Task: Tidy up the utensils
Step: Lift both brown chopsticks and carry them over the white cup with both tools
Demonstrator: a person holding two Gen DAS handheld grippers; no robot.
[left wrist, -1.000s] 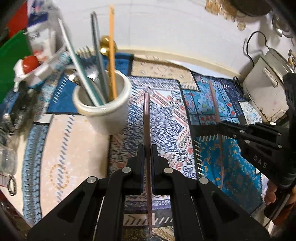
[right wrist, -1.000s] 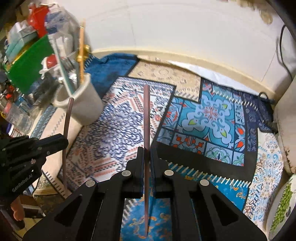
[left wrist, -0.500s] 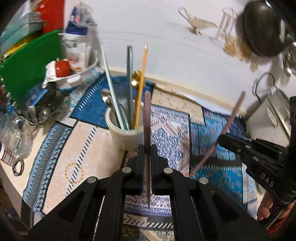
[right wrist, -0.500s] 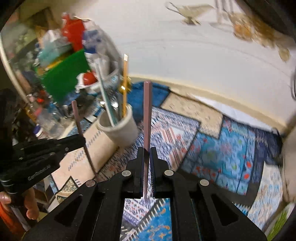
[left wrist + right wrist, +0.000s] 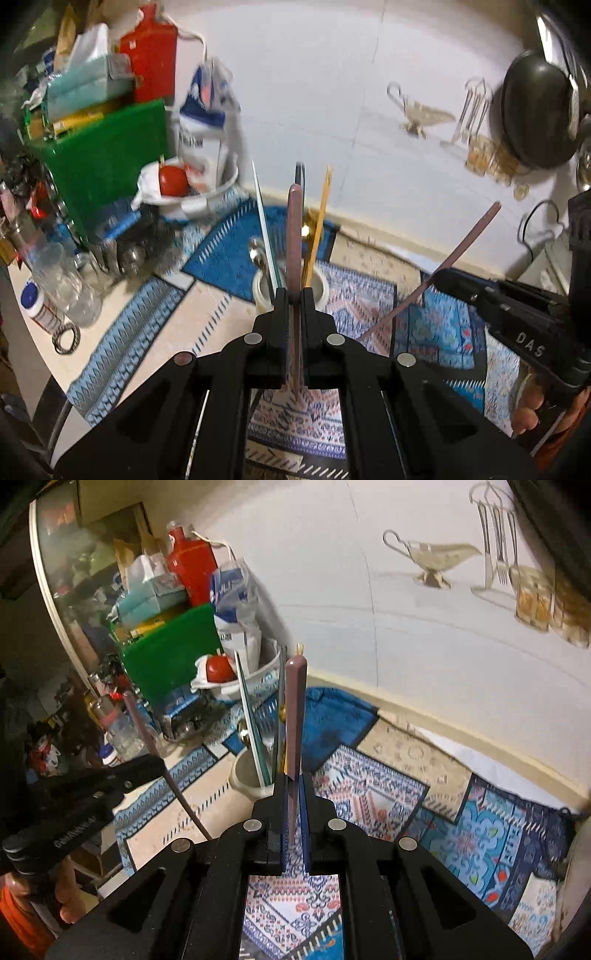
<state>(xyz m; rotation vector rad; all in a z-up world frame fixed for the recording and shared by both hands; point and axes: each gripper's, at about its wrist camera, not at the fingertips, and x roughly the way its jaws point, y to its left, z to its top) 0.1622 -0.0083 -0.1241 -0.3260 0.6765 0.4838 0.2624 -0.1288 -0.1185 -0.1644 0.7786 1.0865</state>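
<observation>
1. Foreground, lower centre of the left wrist view: the black left gripper (image 5: 294,295) is clenched on a slender mauve chopstick (image 5: 294,236), which rises upright between the fingers toward mid-frame.
2. Foreground, lower centre of the right wrist view: the black right gripper (image 5: 294,781) is clamped on a second mauve chopstick (image 5: 295,709), likewise upright, its blunt end near mid-frame.
3. Cross views: the right gripper appears at the right edge of the left wrist view with its stick slanting up to the right; the left gripper appears at the left edge of the right wrist view, its stick tilted.
4. Middle distance, just beyond the fingertips: a white ceramic utensil cup (image 5: 321,286) (image 5: 245,775) stands on a patterned blue, red and cream cloth (image 5: 369,306) (image 5: 373,794). It holds a pale green stick (image 5: 264,229), a dark stick, an orange stick (image 5: 319,225) and a metal spoon (image 5: 257,251).
5. Far left of both views: a white bowl with a red tomato (image 5: 173,181) (image 5: 219,668), a green board (image 5: 107,162) and clear glasses (image 5: 61,273).
6. Background: a white tiled wall (image 5: 332,92) with printed tableware motifs.
</observation>
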